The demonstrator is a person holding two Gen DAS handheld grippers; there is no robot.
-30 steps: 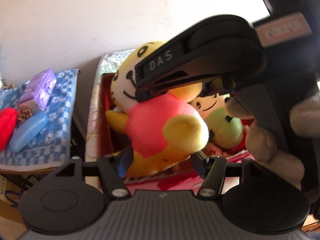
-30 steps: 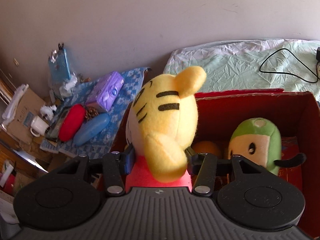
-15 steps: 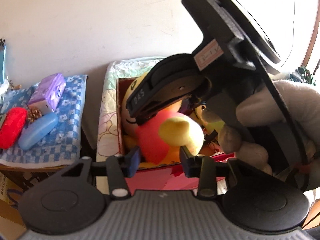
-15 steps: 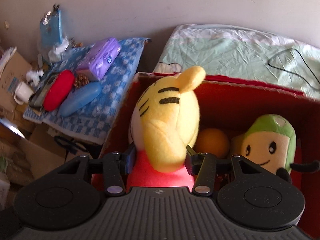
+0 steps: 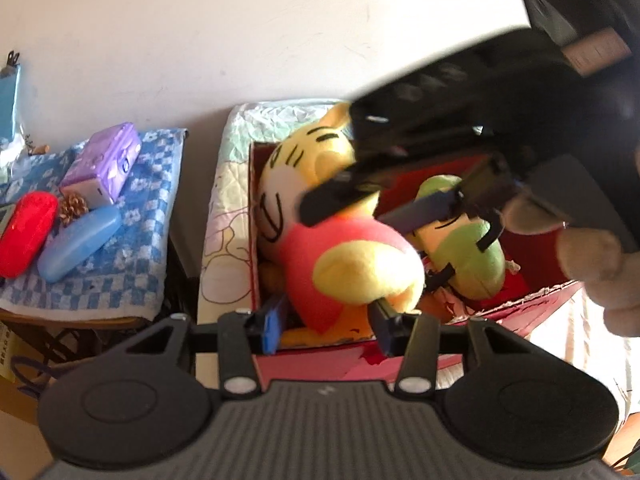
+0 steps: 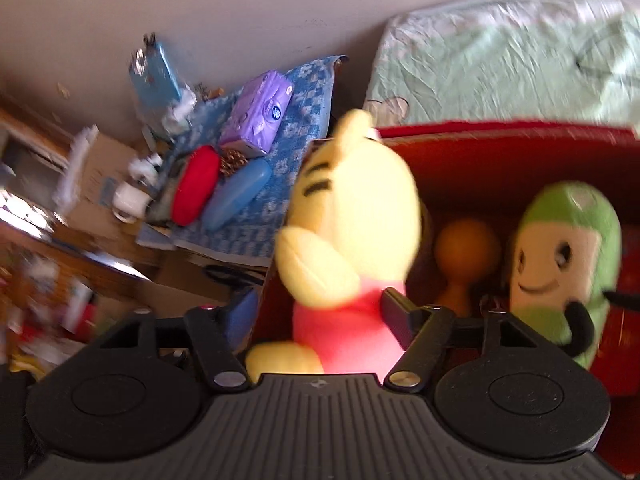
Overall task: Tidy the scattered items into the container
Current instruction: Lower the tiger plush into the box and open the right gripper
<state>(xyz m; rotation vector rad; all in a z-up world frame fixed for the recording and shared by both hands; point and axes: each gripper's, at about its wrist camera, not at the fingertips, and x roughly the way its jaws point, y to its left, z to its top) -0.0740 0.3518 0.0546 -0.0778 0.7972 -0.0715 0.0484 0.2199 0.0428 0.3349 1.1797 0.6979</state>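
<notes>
A yellow tiger plush (image 5: 320, 216) in a pink shirt lies inside the red box (image 5: 332, 360), at its left end. My right gripper (image 5: 380, 208) hovers just above it with its fingers spread; in the right wrist view the open right gripper (image 6: 320, 308) straddles the plush (image 6: 352, 220) without squeezing it. My left gripper (image 5: 328, 320) is open at the box's near wall, its fingertips either side of the plush's foot. A green plush (image 6: 560, 248) and an orange ball (image 6: 466, 244) lie in the box (image 6: 500, 148) too.
A side table with a blue checked cloth (image 5: 120, 240) stands left of the box. On it lie a purple tissue pack (image 5: 104, 164), a red case (image 5: 24, 232), a blue case (image 5: 78, 242) and a pine cone (image 5: 74, 206). A green quilt (image 6: 500, 60) lies behind the box.
My right gripper has opened and let go of the tiger plush, which has settled lower in the box. My left gripper has opened wider and drawn back a little.
</notes>
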